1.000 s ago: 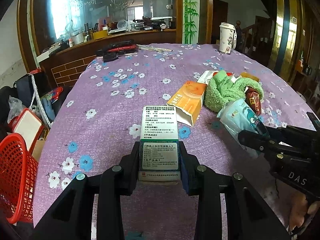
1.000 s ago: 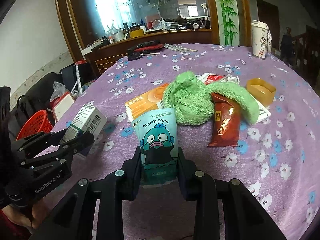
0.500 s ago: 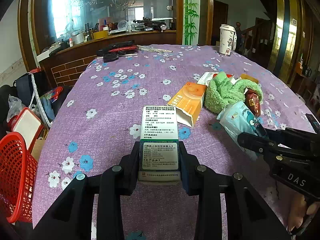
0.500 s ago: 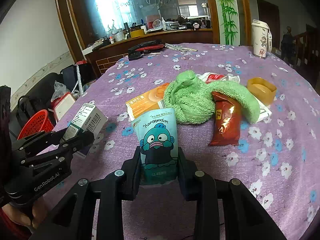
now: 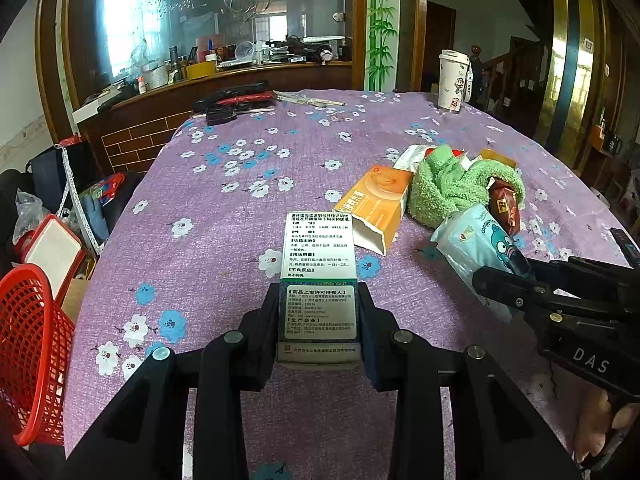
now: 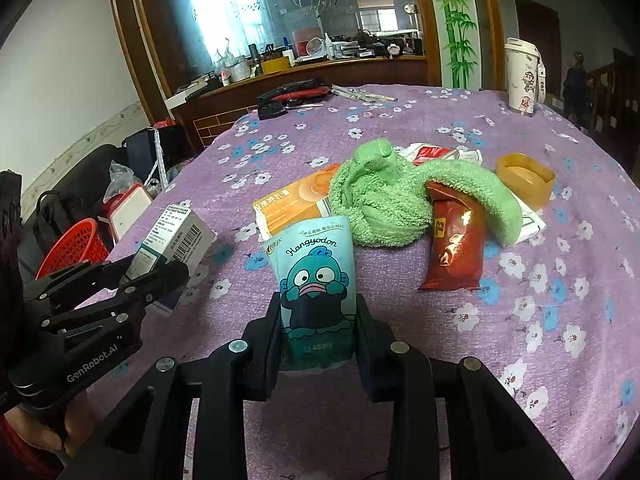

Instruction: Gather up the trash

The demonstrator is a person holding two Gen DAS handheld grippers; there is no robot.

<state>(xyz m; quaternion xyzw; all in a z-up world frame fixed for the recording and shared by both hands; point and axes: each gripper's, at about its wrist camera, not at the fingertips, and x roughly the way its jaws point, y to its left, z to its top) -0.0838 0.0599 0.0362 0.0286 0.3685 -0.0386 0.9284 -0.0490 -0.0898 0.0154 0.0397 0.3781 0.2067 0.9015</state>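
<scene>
Cardboard medicine box [image 5: 319, 280], rectangular and printed, sits clamped in the left tool [image 5: 319, 320] above the floral-cloth bench [image 5: 224, 208]. Right tool [image 6: 318, 332] pinches a soft, glossy tissue pack [image 6: 314, 276]; both tools angle downward.

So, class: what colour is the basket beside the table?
Red basket, an open mesh; it shows best in the left wrist view.

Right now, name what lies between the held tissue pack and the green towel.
Only bare purple tablecloth between tissue pack and green towel, seen in the right wrist view.
</scene>
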